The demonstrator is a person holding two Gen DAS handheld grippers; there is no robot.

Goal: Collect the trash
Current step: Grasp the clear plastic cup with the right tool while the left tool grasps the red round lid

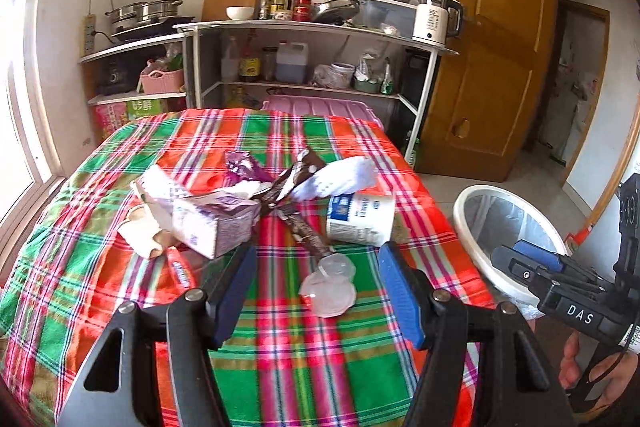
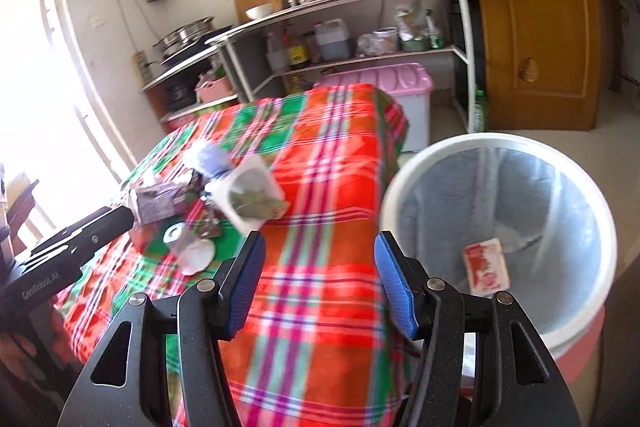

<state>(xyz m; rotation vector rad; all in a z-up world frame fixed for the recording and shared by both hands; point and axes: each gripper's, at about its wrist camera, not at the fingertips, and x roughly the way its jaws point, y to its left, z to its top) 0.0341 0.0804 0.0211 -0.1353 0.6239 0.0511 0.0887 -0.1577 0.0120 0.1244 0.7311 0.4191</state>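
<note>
Both sets of blue-padded fingers spread, holding nothing: left gripper [image 1: 316, 291] above clear plastic cup [image 1: 330, 285] on plaid-cloth table [image 1: 280, 367], near white paper tub [image 1: 360, 217], purple carton [image 1: 216, 223], brown wrapper [image 1: 298, 205]. Right gripper [image 2: 318, 283] beside white lined trash bin [image 2: 404, 183] containing red packet [image 2: 486, 267].

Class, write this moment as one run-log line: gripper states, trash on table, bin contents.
left gripper: open, empty | right gripper: open, empty | table: clear cup, yogurt tub, carton | bin: red packet
</note>
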